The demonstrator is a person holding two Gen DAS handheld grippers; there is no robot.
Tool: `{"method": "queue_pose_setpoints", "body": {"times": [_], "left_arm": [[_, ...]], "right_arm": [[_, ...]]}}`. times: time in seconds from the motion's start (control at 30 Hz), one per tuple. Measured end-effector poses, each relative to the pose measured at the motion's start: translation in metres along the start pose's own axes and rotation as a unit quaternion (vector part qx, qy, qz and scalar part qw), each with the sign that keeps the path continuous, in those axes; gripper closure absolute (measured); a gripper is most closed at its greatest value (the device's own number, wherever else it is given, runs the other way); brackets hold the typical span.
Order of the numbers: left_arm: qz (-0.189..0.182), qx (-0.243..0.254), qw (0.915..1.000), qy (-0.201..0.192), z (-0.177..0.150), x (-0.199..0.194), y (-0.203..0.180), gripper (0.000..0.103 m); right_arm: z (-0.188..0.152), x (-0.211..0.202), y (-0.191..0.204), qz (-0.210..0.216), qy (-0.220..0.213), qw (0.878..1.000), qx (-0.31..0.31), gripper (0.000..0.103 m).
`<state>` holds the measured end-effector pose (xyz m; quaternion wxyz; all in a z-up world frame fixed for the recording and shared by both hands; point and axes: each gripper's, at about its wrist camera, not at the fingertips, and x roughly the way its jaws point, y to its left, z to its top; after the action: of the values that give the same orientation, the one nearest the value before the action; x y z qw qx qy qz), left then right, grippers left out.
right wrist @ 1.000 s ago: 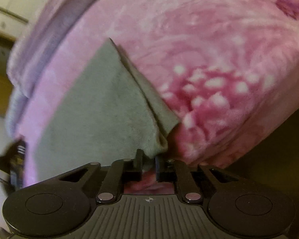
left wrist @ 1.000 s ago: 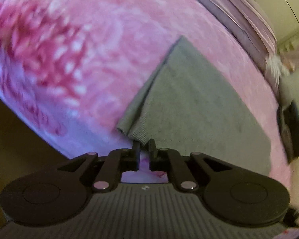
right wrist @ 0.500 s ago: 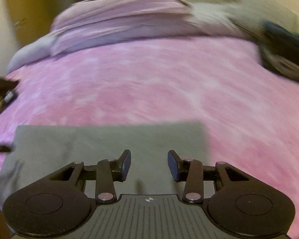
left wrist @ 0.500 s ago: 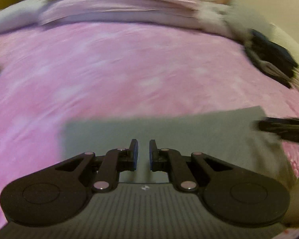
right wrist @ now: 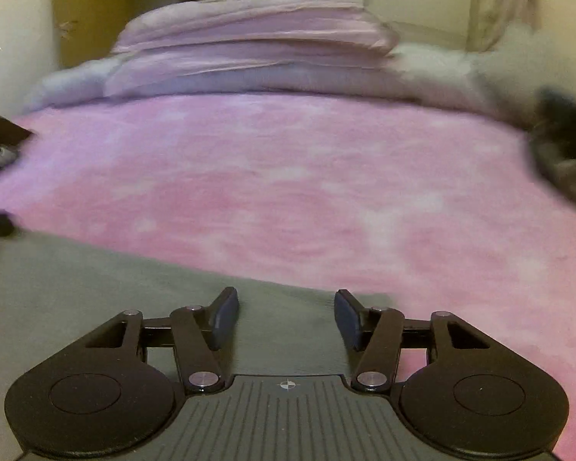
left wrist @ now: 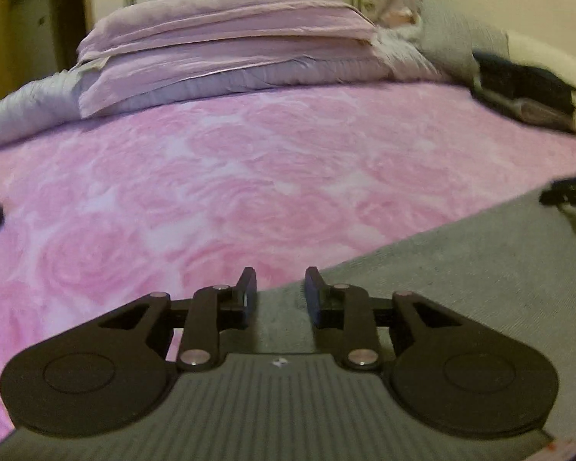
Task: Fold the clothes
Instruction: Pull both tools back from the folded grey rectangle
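Note:
A grey folded garment lies flat on the pink rose-patterned blanket at the near edge of the bed. My left gripper hovers over the garment's left far corner, open, nothing between its fingers. In the right wrist view the same grey garment spreads to the lower left, and my right gripper stands wide open over its right far corner, holding nothing. The tip of the right gripper shows at the right edge of the left wrist view.
Folded lilac bedding and pillows are stacked at the head of the bed. A dark pile of clothes lies at the far right. A dark object sits at the bed's left edge. Cupboards stand behind.
Both grippers swung the grey garment's edge over, laid it flat and let go. Both jaws have opened, the right one earlier and wider, and both cameras now look level across the bed.

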<state>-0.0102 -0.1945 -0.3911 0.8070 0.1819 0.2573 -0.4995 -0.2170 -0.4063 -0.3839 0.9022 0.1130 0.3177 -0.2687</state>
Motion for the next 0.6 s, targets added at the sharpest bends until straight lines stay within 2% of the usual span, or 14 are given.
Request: {"method": "queue_pose_setpoints", "body": {"times": [0.03, 0.1, 0.17, 0.27, 0.33, 0.37, 0.4, 0.43, 0.5, 0.6], "left_arm": [[0.007, 0.007, 0.9999, -0.004, 0.000, -0.007, -0.001, 0.079], [0.012, 0.012, 0.9998, -0.011, 0.000, -0.031, -0.006, 0.085], [-0.009, -0.008, 0.9999, -0.009, -0.002, -0.057, -0.009, 0.085], [-0.045, -0.010, 0.9989, 0.005, -0.021, -0.097, -0.022, 0.085], [-0.051, -0.005, 0.9984, 0.023, -0.041, -0.107, -0.032, 0.085], [-0.050, -0.006, 0.9977, 0.045, -0.054, -0.107, -0.035, 0.084], [-0.042, -0.009, 0.9976, 0.055, -0.062, -0.105, -0.039, 0.084], [-0.033, -0.010, 0.9987, 0.038, -0.066, -0.111, -0.042, 0.084], [-0.017, -0.004, 0.9985, 0.053, -0.062, -0.119, -0.048, 0.083], [-0.020, -0.035, 0.9970, 0.067, -0.051, -0.137, -0.049, 0.069]], "right_arm": [[0.000, -0.012, -0.006, -0.010, 0.001, 0.999, 0.050, 0.051], [-0.007, -0.049, -0.001, -0.028, -0.021, 0.995, 0.090, 0.051], [-0.021, -0.090, 0.020, -0.029, -0.029, 0.996, 0.084, 0.052], [-0.055, -0.132, 0.056, -0.020, -0.002, 0.996, 0.083, 0.052], [-0.079, -0.135, 0.070, -0.027, 0.029, 0.995, 0.090, 0.052], [-0.091, -0.133, 0.075, -0.043, 0.041, 0.994, 0.087, 0.052], [-0.098, -0.135, 0.080, -0.053, 0.024, 0.995, 0.078, 0.051], [-0.100, -0.136, 0.084, -0.060, 0.019, 0.995, 0.077, 0.051], [-0.091, -0.141, 0.091, -0.079, 0.037, 0.992, 0.092, 0.051], [-0.081, -0.171, 0.110, -0.073, 0.024, 0.991, 0.109, 0.051]]}}
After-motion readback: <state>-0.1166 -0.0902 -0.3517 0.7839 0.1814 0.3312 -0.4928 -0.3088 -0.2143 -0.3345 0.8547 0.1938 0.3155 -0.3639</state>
